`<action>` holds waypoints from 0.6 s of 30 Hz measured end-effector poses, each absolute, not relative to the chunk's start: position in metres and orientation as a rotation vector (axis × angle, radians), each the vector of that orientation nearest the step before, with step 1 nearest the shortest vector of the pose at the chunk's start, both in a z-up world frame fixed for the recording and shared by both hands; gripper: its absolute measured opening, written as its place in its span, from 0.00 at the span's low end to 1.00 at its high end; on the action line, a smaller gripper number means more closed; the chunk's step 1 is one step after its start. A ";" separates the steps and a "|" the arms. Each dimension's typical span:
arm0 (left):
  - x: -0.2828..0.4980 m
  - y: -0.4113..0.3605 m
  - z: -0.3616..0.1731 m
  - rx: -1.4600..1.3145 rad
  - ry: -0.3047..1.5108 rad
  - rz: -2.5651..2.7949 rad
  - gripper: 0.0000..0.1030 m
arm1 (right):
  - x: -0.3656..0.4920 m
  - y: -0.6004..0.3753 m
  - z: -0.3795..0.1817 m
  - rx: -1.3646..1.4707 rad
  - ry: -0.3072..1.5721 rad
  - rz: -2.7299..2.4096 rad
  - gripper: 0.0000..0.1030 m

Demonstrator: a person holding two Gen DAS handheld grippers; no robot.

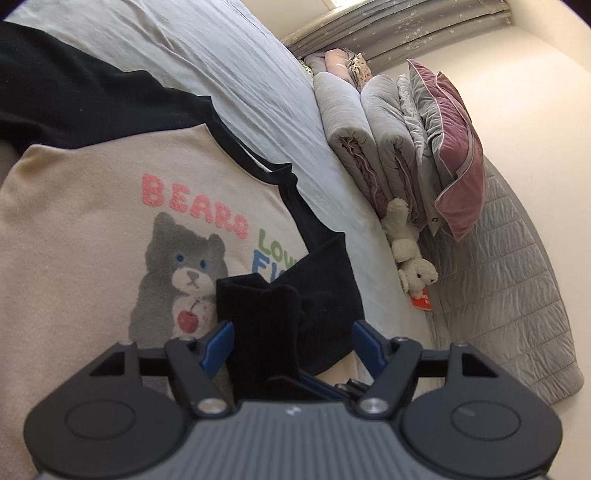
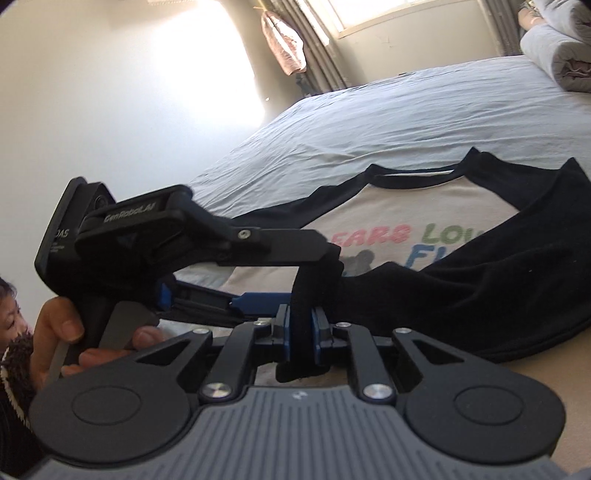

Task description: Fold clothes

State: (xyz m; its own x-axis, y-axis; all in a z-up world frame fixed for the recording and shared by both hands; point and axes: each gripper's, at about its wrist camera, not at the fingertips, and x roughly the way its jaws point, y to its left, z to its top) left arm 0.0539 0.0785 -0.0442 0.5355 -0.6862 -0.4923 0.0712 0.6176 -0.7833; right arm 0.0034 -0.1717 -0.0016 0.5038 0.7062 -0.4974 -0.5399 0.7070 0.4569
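Two grippers meet over one shirt (image 1: 81, 236) spread face up on the bed (image 1: 229, 74). The shirt is cream with black sleeves and a black collar, and its print shows a grey bear (image 1: 173, 273) under the word BEARS. I hold one gripper in each hand.

My right gripper (image 2: 300, 334) is clamped on the cuff (image 2: 301, 314) of a black sleeve (image 2: 498, 291); the blue pads press the dark cloth from both sides, and the end of the cuff hangs out below them. That sleeve is folded in across the shirt's chest, covering part of the coloured lettering.

My left gripper (image 1: 291, 338) stands with its jaws apart. The cuff rises between its blue fingers (image 1: 218, 343); it lies close against the left one, and I cannot tell whether they touch, while the right finger stands clear of the cloth. Seen from the right wrist, the left gripper reaches in from the shirt's left side, its upper finger lying over the top of the cuff, and my hand (image 2: 62, 332) is wrapped round its grip and trigger.

Beyond the shirt, at the bed's far edge, lie rolled grey quilts (image 1: 354, 122), a pink pillow (image 1: 458, 173) and a white plush dog (image 1: 410, 258). Grey curtains (image 1: 399, 29) hang behind them.
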 end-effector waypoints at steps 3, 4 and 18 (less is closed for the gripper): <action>0.051 0.081 -0.047 -0.749 0.920 -0.464 0.57 | -0.002 -0.164 -0.004 0.228 0.741 0.795 0.31; 0.050 0.082 -0.048 -0.742 0.932 -0.448 0.56 | -0.003 -0.163 -0.004 0.221 0.744 0.798 0.37; 0.070 0.111 -0.021 -0.711 0.882 -0.434 0.07 | 0.026 -0.246 -0.026 0.615 0.878 0.720 0.63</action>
State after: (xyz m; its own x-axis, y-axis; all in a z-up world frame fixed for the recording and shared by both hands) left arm 0.0704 0.1107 -0.0212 0.5736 -0.6120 -0.5445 0.0584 0.6936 -0.7180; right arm 0.0264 -0.2455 -0.0259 0.4405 0.7703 -0.4611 -0.3013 0.6107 0.7323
